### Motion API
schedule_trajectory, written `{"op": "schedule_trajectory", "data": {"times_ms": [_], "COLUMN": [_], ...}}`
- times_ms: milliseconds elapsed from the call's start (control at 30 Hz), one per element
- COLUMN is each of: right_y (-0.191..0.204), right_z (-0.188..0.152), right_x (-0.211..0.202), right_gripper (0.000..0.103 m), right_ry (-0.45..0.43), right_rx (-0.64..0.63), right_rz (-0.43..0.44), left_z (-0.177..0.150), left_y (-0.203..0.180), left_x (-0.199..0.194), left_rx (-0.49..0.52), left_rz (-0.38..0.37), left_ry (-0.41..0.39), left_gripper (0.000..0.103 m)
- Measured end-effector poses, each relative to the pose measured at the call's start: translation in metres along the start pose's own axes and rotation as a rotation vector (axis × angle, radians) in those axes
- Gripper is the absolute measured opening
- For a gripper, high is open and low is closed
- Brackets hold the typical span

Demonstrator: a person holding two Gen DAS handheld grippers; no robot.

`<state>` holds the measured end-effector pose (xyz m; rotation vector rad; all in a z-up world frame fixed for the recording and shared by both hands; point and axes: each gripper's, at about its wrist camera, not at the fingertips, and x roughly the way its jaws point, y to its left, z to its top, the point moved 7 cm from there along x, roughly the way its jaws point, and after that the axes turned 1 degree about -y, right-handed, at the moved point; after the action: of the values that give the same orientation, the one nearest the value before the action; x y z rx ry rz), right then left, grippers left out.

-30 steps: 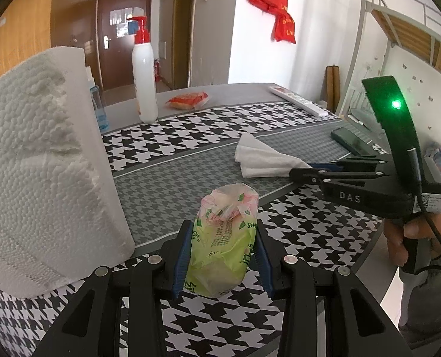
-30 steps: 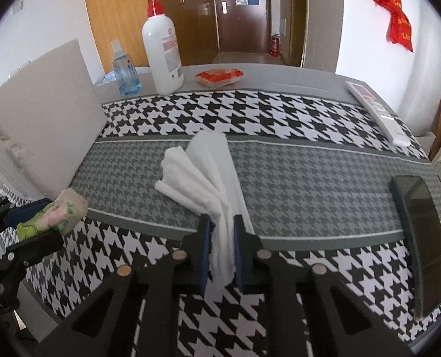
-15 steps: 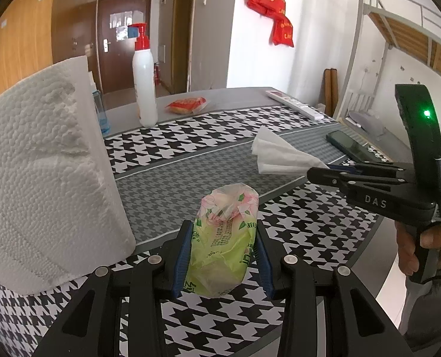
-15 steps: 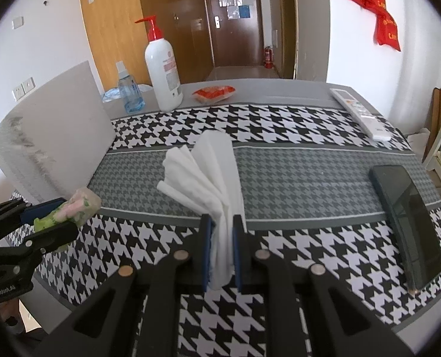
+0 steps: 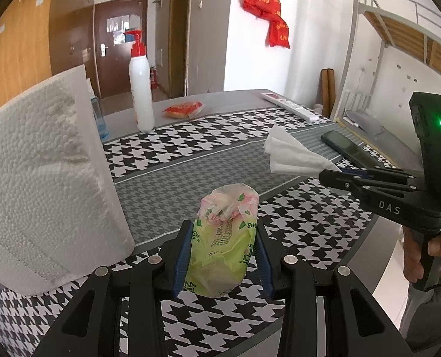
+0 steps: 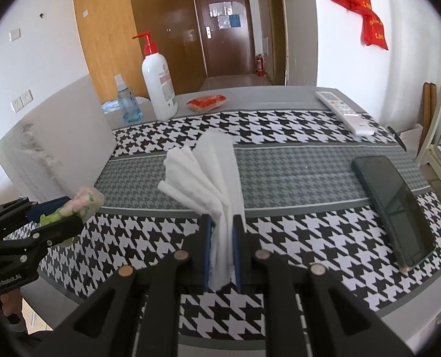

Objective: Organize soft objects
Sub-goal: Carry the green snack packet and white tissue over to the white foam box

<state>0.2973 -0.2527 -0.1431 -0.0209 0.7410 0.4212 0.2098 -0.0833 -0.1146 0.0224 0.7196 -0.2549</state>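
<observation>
My left gripper (image 5: 222, 255) is shut on a green and pink tissue pack (image 5: 223, 238) and holds it above the near edge of the houndstooth table (image 5: 190, 136). The pack also shows in the right wrist view (image 6: 80, 205), at the left. My right gripper (image 6: 222, 250) is shut on a bunch of white tissues (image 6: 208, 172) that fan out upward, held above the table. In the left wrist view the tissues (image 5: 292, 154) stick out of the right gripper (image 5: 329, 174) at the right.
A white foam block (image 5: 45, 172) stands at the left. At the back are a white pump bottle (image 5: 141, 95), a small blue spray bottle (image 6: 126, 105), an orange packet (image 5: 181, 110) and a white remote (image 6: 344, 111). A dark phone (image 6: 394, 205) lies at the right.
Both grippers have lifted and pulled back a little from the table, each still holding its object. The tissues now hang clear of the table surface.
</observation>
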Motion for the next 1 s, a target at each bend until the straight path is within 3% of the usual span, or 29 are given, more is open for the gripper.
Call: {"op": "schedule_trajectory", "data": {"times_ms": [1000], "right_y": [0.014], "right_z": [0.023], "right_x": [-0.055], "right_gripper": [0.016], "right_ry": [-0.165], "right_rx": [-0.008], "right_rz": [0.016], "left_z": [0.023], "left_y": [-0.01], "left_x": [-0.041], "left_rx": [0.06], "left_rz": [0.01], "left_ry": [-0.124], "left_gripper": [0.041]}}
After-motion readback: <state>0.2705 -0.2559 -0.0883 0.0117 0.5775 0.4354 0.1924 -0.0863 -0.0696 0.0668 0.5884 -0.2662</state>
